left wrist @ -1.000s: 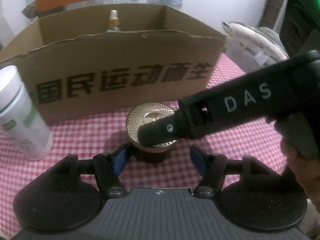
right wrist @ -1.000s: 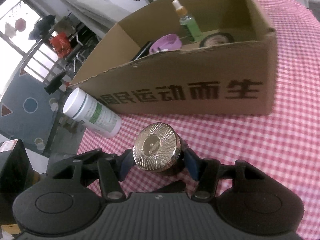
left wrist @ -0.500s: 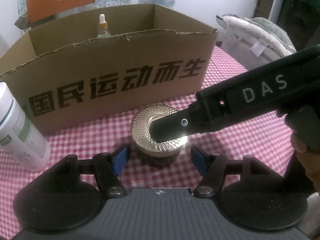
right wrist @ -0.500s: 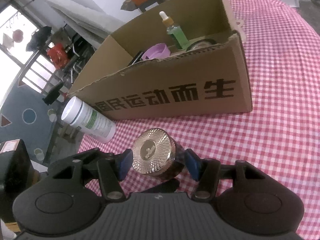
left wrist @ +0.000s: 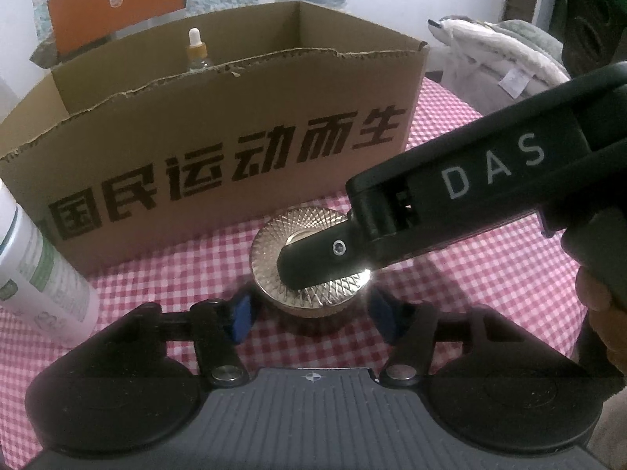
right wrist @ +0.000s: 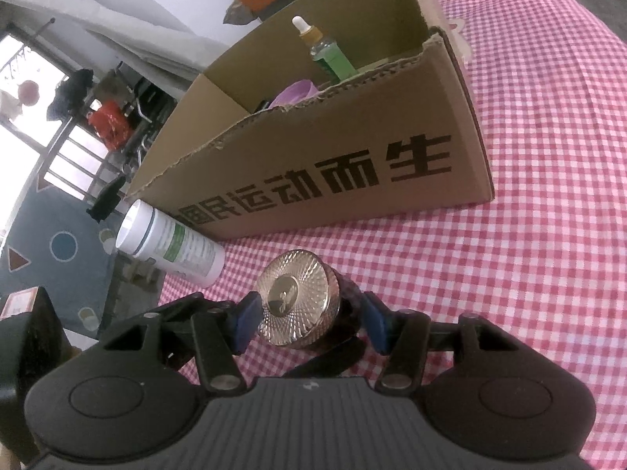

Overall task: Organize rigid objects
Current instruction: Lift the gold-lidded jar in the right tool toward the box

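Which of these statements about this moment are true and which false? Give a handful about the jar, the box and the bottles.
1. The gold-lidded jar stands on the checked tablecloth in front of the cardboard box. True.
2. The dropper bottle lies on the cloth outside the box. False: it stands upright inside the box.
3. The white bottle stands outside the box, near its corner. True.
4. The jar has already been placed in the box. False: it is outside, between the fingers of the left gripper and of the right gripper.
5. The tablecloth is plain blue. False: it is red-and-white checked.
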Motion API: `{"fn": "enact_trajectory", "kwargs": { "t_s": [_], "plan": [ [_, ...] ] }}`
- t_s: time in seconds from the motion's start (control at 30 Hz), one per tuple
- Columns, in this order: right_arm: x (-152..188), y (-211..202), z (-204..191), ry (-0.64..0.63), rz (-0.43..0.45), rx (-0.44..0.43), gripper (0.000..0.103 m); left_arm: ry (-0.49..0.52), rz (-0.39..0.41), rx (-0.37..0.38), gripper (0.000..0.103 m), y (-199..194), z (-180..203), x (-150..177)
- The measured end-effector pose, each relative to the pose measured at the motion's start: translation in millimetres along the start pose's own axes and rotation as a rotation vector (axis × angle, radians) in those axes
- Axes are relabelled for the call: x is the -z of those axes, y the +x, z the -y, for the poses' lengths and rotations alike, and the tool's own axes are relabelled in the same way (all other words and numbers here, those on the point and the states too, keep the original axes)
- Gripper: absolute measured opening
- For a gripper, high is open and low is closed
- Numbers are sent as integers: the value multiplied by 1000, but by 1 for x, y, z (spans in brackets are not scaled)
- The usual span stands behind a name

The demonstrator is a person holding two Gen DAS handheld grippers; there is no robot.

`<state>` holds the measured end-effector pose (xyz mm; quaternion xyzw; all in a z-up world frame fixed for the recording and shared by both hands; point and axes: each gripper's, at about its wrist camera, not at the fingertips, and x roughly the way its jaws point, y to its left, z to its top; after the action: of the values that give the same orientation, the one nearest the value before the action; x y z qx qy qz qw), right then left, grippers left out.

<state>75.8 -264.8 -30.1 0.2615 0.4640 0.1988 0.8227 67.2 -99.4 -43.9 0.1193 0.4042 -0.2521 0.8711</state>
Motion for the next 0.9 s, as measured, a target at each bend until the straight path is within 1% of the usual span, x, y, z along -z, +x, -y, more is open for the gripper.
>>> {"fn": "enact_trajectory", "kwargs": {
  "t_s": [0.03, 0.63, 0.9],
  "plan": [
    [0, 0, 0, 0, -1, -2, 57, -4, 1, -2, 55, 0, 0, 0],
    [1, 4, 5, 18, 5, -20, 58, -17, -7, -12, 56, 2, 3, -5],
    [-1, 4, 1, 6, 2, -12, 58, -18, -3, -15, 55, 1, 2, -6]
  ]
}}
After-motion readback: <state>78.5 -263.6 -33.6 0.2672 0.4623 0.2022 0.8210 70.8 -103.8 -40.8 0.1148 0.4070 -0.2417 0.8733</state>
